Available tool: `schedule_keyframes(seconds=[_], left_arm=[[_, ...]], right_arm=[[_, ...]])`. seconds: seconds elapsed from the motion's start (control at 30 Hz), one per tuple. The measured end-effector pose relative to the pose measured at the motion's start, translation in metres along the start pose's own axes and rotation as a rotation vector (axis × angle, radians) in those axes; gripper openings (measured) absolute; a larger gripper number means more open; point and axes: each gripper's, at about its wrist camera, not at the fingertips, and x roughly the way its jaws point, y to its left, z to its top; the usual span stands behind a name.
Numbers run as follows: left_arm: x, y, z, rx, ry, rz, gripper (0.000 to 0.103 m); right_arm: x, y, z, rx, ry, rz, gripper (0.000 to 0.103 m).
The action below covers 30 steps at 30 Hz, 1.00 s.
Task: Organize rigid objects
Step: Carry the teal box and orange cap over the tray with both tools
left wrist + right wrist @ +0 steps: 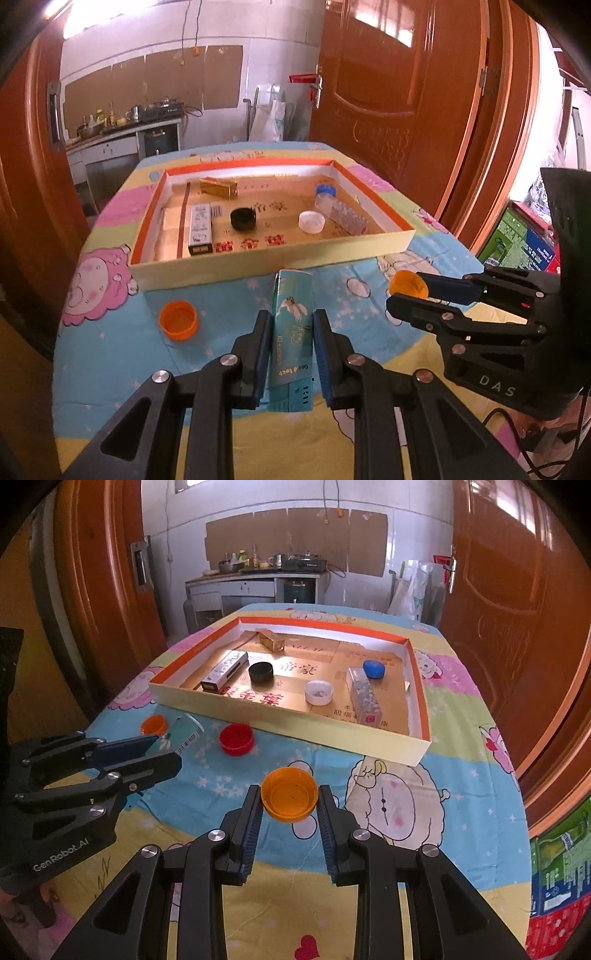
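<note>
Teal box (293, 332) clamped in left gripper (291, 354), above the tablecloth (221, 295) near the tray (273, 258). Orange cap (289, 794) pinched in right gripper (290, 823). Second orange cap (177, 319) and red cap (236, 739) lying loose on cloth beside tray.

Two black two-finger grippers angle downward side by side: the left gripper (291, 339) clamped on a tall teal rectangular box (292, 332), the right gripper (290, 805) pinching an orange plastic cap (289, 794).
</note>
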Motion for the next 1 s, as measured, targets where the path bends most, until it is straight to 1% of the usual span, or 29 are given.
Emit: schedule_keyframes(seconds=[0.1, 0.23, 0.5, 0.8, 1.0], left_arm=[[-0.008, -0.002, 0.005, 0.006, -0.027, 0.019, 0.023], [-0.018, 0.001, 0.014, -0.011, -0.065, 0.03, 0.023], [-0.033, 0.021, 0.035, -0.067, -0.13, 0.06, 0.023], [-0.037, 0.039, 0.062, -0.07, -0.157, 0.111, 0.023], [-0.033, 0.045, 0.078, -0.068, -0.165, 0.135, 0.023]], right_arm=[[-0.006, 0.0, 0.004, -0.008, -0.014, -0.006, 0.03], [-0.016, -0.001, 0.012, -0.014, -0.043, -0.014, 0.03], [-0.03, -0.006, 0.028, -0.015, -0.087, -0.025, 0.03], [-0.036, -0.015, 0.047, -0.008, -0.123, -0.003, 0.03], [-0.035, -0.016, 0.062, -0.02, -0.145, -0.005, 0.03]])
